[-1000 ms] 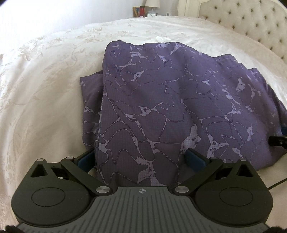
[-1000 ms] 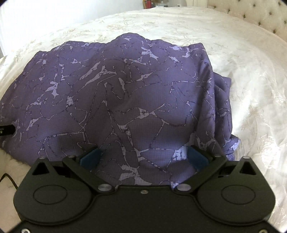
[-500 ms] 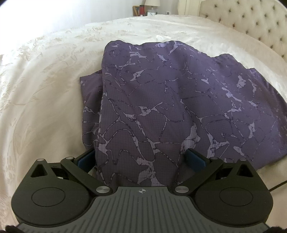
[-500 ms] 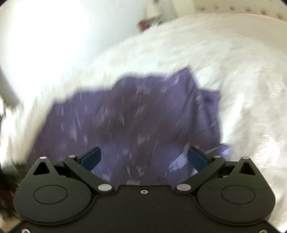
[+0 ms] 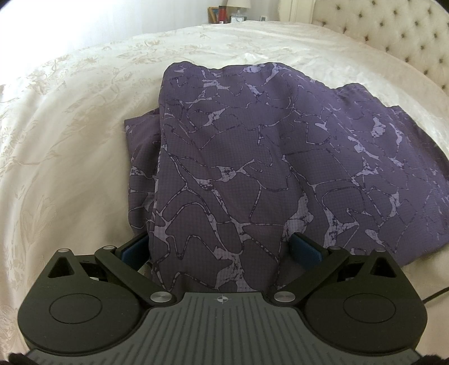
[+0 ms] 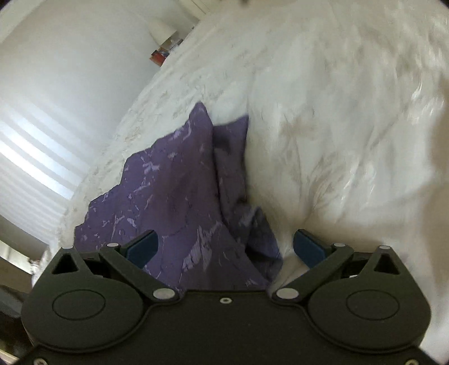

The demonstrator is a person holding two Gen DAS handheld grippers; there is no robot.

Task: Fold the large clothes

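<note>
A purple garment (image 5: pixel 266 168) with a pale cracked pattern lies folded in layers on a white bedspread (image 5: pixel 70 146). My left gripper (image 5: pixel 220 248) is open at the garment's near edge, and the cloth runs between its wide-apart blue pads (image 5: pixel 304 247) without being pinched. The right wrist view is tilted and blurred. There the garment (image 6: pixel 168 196) fills the lower left, and my right gripper (image 6: pixel 224 248) is open, its blue pads (image 6: pixel 308 247) apart over the garment's right edge and the bedspread (image 6: pixel 336 126).
A tufted cream headboard (image 5: pixel 398 31) stands at the back right. A bedside stand with a lamp and small items (image 5: pixel 227 14) is behind the bed. A bright window with blinds (image 6: pixel 31 168) shows at the left of the right wrist view.
My right gripper has pulled back from the garment and rolled sharply, so its view now tilts toward the window and wall. The left gripper and the garment have stayed nearly still.
</note>
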